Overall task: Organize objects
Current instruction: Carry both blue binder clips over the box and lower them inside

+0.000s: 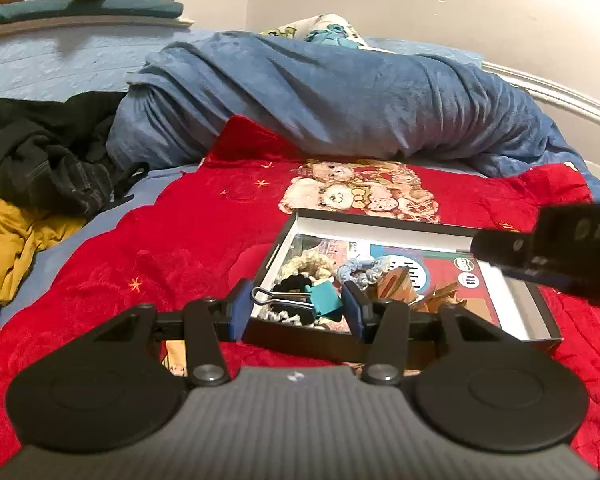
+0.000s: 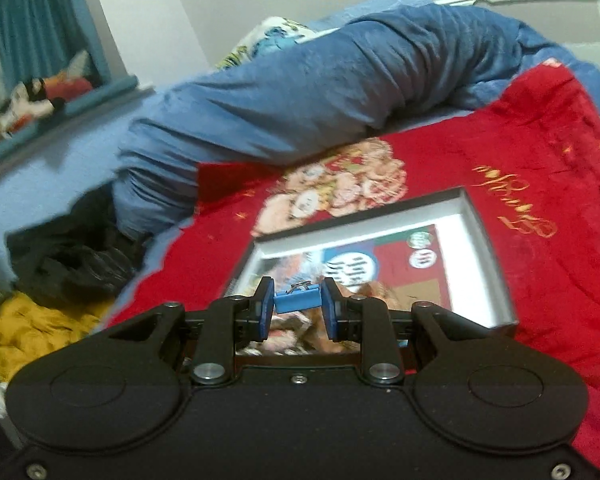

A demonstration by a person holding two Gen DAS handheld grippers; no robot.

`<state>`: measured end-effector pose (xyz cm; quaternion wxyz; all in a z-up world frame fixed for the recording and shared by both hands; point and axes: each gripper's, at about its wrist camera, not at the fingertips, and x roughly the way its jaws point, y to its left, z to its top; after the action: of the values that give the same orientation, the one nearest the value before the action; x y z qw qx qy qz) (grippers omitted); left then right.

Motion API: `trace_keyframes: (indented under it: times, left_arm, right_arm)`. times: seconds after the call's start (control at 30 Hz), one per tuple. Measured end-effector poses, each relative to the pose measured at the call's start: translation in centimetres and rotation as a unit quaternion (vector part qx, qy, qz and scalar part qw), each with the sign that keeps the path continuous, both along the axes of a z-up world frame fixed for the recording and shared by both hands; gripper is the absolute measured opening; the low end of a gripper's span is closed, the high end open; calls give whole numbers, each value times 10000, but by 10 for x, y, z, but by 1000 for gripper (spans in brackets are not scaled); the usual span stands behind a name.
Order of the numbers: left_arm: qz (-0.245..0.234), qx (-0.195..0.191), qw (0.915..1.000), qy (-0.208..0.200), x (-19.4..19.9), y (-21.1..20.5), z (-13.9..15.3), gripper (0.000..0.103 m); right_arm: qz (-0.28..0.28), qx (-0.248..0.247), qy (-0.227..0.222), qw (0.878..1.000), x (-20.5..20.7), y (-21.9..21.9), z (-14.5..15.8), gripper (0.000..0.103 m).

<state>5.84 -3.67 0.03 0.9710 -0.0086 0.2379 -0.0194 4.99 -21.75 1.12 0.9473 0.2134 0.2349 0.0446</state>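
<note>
Right claw point(image 2: 297, 307), pads clamped on my small blue binder clip point(image 2: 297, 303) above the shallow black-rimmed cardboard box point(image 2: 486, 240) for sorting; left claw point(image 1: 295, 307) half-open around a teal binder clip point(image 1: 325, 300), grip uncertain.

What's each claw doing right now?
Left claw: shut on a teal binder clip, over the box.
Right claw: shut on a blue binder clip.
</note>
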Motion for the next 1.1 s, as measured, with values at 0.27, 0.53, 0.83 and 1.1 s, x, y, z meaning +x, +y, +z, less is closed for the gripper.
trace_keyframes:
  times: [0.27, 0.53, 0.83, 1.1]
  left_arm:
    - [-135, -99, 9998, -90, 5, 2, 5, 53]
    - [-385, 143, 9988, -272, 44, -18, 26, 53]
    - [-749, 414, 9940, 686, 135, -83, 14, 53]
    - [-1031, 716, 9857, 1125, 152, -110, -34, 53]
  right_arm:
    - [96, 233, -276, 9993, 5, -37, 19, 24]
    - [207, 411, -578, 9973, 31, -68, 35, 24]
    - [-289, 446, -86, 9986, 94, -116, 6, 24]
    - [-534, 334, 782, 9949, 128, -138, -49, 25]
